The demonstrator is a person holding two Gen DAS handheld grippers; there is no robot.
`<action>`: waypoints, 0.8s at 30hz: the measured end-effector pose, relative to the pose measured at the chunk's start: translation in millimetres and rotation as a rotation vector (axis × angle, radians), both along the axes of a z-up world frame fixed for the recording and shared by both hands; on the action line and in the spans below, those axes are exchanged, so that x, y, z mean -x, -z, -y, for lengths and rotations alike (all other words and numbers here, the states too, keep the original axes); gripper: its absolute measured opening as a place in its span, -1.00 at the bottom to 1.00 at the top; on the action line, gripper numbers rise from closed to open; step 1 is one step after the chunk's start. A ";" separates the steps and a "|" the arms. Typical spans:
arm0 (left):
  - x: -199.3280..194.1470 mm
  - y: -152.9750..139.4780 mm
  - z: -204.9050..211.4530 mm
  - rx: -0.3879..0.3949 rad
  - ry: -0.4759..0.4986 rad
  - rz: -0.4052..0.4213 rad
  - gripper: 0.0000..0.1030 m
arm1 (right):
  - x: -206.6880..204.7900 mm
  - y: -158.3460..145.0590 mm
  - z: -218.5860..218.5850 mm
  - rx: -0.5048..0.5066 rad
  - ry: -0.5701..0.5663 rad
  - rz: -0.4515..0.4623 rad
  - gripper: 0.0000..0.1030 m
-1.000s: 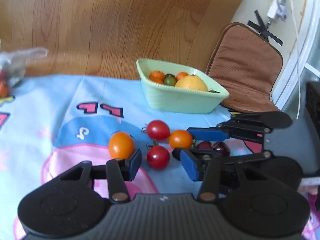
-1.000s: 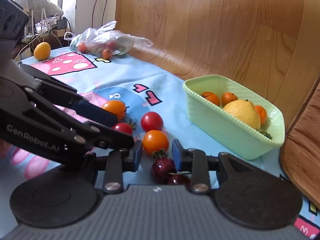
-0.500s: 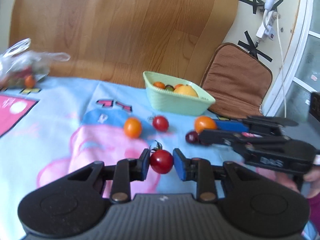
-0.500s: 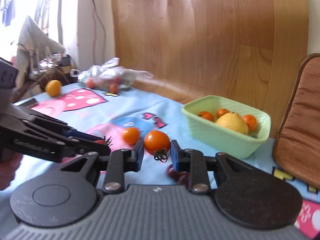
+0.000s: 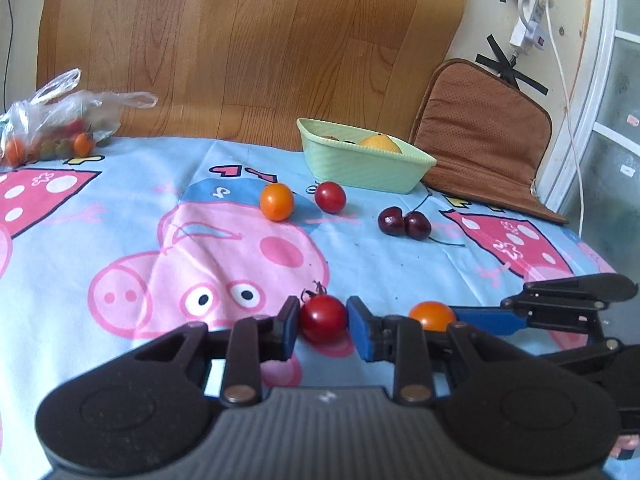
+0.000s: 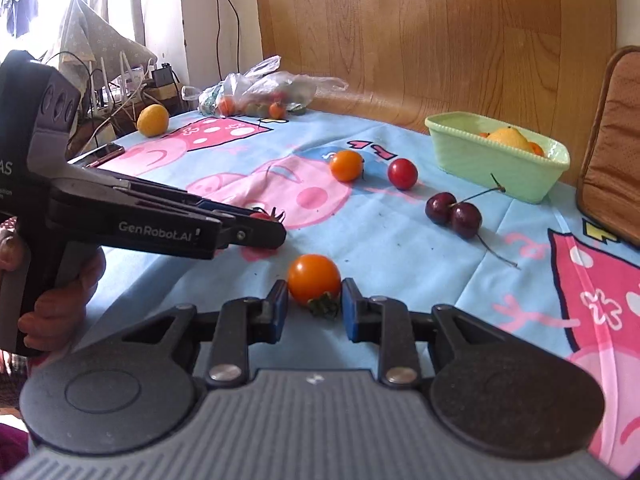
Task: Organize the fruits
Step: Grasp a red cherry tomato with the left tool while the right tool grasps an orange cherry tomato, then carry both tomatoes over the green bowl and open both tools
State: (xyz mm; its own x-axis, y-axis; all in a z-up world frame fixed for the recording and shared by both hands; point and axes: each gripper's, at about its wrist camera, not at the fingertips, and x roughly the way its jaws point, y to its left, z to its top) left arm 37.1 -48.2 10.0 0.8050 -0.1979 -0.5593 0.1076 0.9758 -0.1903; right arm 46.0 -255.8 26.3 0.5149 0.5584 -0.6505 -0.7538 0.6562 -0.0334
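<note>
Left wrist: plastic bag (image 5: 60, 120), brown cushion (image 5: 480, 128) flank bowl (image 5: 360, 168).

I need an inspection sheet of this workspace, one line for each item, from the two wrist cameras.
Surface: cartoon-print cloth covers it.
Job's things: green basket holds citrus; loose orange tomato, loose red tomato and cherry pair lie on the cloth.
Clutter: plastic bag of small fruit; lone yellow fruit; brown cushion.
Grippers: left tool shut on red tomato; right tool shut on orange tomato.
Cables: white cord on the wall.
Surroundings: wood-grain panel behind.
</note>
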 end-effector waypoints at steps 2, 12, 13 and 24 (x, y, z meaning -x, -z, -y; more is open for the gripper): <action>0.2 -0.4 0.2 0.000 -0.001 0.000 -0.49 | 2.0 1.0 0.1 -0.002 0.007 0.012 -0.40; -36.6 -66.5 -12.6 0.078 0.060 0.082 -0.50 | -46.0 -43.1 20.8 -0.150 0.121 0.076 -0.41; -50.3 -75.8 -13.8 0.090 0.068 0.085 -0.50 | -57.7 -47.8 23.1 -0.168 0.138 0.081 -0.41; -236.1 -72.8 1.1 0.189 0.094 -0.031 -0.50 | -212.3 -50.7 42.1 -0.299 0.356 -0.003 -0.41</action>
State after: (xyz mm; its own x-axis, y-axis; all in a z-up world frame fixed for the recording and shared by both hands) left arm 273.1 -49.3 82.8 0.7610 -0.3748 -0.5295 0.1872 0.9084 -0.3739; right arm 258.3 -297.9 77.0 0.7070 0.5106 -0.4894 -0.4800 0.8546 0.1981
